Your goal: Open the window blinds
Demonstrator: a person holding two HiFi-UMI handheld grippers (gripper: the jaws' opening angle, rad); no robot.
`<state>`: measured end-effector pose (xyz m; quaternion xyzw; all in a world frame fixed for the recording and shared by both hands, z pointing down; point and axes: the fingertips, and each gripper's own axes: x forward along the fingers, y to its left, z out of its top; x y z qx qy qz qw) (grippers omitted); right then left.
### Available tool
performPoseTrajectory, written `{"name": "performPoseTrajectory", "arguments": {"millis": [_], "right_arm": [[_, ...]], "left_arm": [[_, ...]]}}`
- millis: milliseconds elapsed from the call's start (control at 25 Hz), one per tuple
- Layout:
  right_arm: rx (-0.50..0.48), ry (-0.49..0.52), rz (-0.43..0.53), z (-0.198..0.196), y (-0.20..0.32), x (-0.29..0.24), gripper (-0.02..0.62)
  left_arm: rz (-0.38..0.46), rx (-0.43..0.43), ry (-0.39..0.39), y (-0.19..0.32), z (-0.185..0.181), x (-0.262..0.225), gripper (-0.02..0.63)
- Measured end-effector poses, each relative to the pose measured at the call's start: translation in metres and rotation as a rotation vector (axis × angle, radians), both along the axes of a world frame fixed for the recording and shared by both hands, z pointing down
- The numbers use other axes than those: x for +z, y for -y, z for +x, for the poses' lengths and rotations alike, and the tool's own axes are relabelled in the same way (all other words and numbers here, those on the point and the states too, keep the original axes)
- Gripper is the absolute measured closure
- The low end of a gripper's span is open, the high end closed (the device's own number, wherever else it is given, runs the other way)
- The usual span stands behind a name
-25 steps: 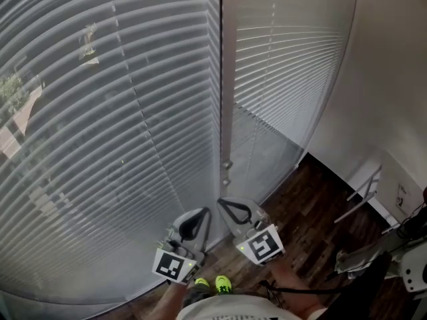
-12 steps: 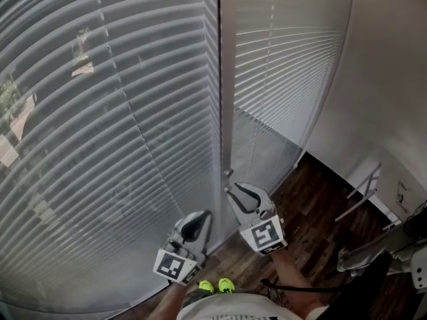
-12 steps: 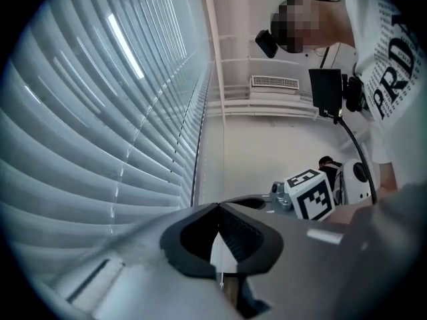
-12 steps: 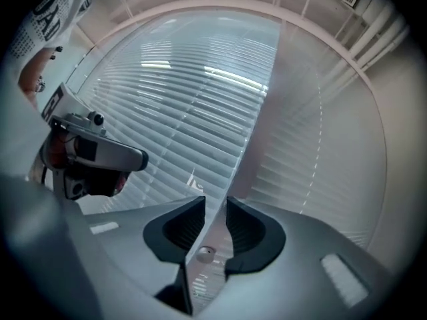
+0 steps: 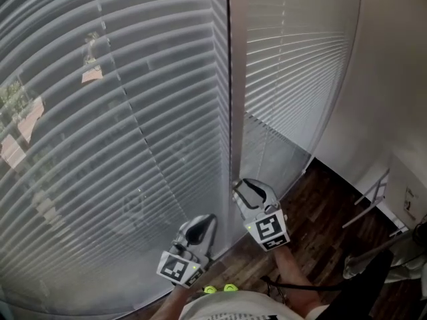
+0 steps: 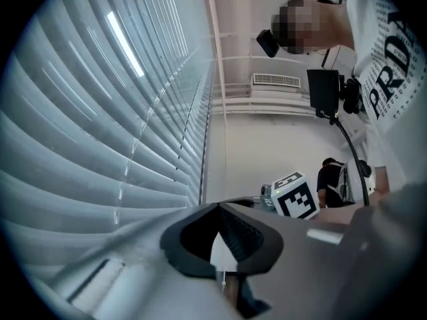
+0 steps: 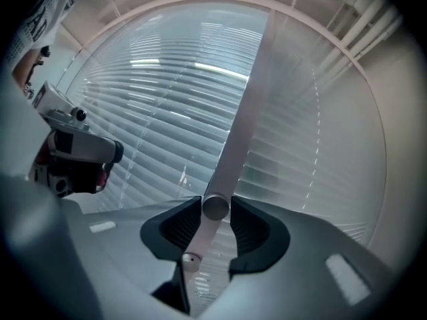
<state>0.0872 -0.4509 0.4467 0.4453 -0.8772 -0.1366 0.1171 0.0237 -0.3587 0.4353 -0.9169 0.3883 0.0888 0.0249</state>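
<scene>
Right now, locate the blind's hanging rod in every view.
Head view: rod runs from top centre down to the right gripper.
Left gripper view: cannot pick it out for certain.
Right gripper view: rod rises from centre, its end between that gripper's jaws, which have just been opening.
Shared landmark: the blind slats, in all three.

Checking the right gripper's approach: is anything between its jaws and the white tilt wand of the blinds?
Nothing visible is. The white round tilt wand stands between the jaws of the right gripper, which have just been opening and do not seem to press on it. The grey slatted blinds hang behind.
</scene>
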Motion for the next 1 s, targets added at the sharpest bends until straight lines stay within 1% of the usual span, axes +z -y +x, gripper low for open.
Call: {"name": "performPoseTrajectory", "arguments": {"millis": [200,320,560,680,800,920,1000], "right_arm": [[-0.018,-0.021,0.0,-0.0051,0.0085,0.0015,0.462],[-0.034,-0.042,0.015,-0.0073,0.01,0.0027,0.472],[-0.03,-0.052,0.042,-0.0073,0.0097,0.0024,0.474],[-0.034,-0.038,0.04,-0.0078,0.0099,0.0023,0.474],[-0.035,-0.037,0.033,-0.0072,0.01,0.0022,0.471],[-0.03,-0.017,0.02,-0.0066,0.0109,0.0016,0.466],[-0.028,0.004,0.003,-0.0064,0.0111,0.0018,0.466]], "left_arm": [[0.002,0.004,0.007,0.0041,0.0001,-0.0012,0.614],[-0.002,0.006,0.011,0.0063,0.0002,0.0009,0.614],[-0.004,0.012,0.016,0.0089,0.0002,0.0026,0.614],[-0.008,0.01,0.018,0.01,-0.0002,0.004,0.614],[-0.008,0.011,0.001,0.0101,0.0013,0.0017,0.614],[-0.012,0.013,0.021,0.0104,0.0016,0.0051,0.614],[-0.008,0.017,0.02,0.0098,0.0024,0.0043,0.614]]}}
